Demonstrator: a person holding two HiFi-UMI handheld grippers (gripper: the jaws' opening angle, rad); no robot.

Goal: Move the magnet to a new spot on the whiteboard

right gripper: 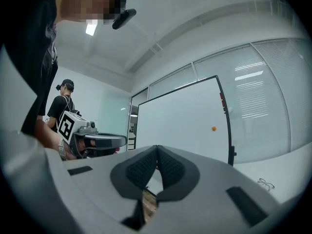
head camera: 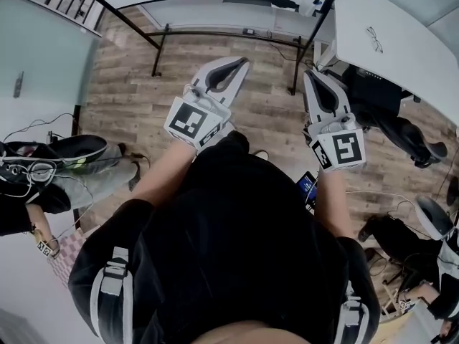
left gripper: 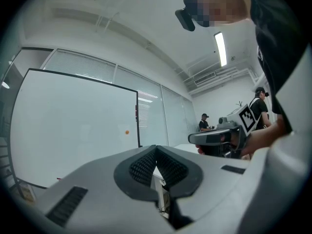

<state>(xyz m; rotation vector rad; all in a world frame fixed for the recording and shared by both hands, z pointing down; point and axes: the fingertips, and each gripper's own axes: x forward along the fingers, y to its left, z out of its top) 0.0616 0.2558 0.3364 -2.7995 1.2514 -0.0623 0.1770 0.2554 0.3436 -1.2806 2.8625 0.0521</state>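
Note:
A small orange magnet [left gripper: 126, 131] sticks to the right part of the black-framed whiteboard [left gripper: 73, 126]; in the right gripper view the magnet [right gripper: 213, 128] sits near the right edge of the whiteboard [right gripper: 180, 121]. From the head view the whiteboard [head camera: 215, 2] shows only edge-on from above. Both grippers are held up in front of the person's chest, well short of the board. My left gripper [head camera: 228, 67] is shut with nothing in it, its tips [left gripper: 156, 150] meeting. My right gripper [head camera: 315, 77] is likewise shut and empty [right gripper: 157, 150].
A white table [head camera: 401, 41] with a pair of glasses [head camera: 374, 38] stands at the right. A seated person [head camera: 57, 163] is at the left and another person [head camera: 391, 110] at the right. Glass partitions [left gripper: 165, 121] rise behind the board. The floor [head camera: 215, 84] is wood.

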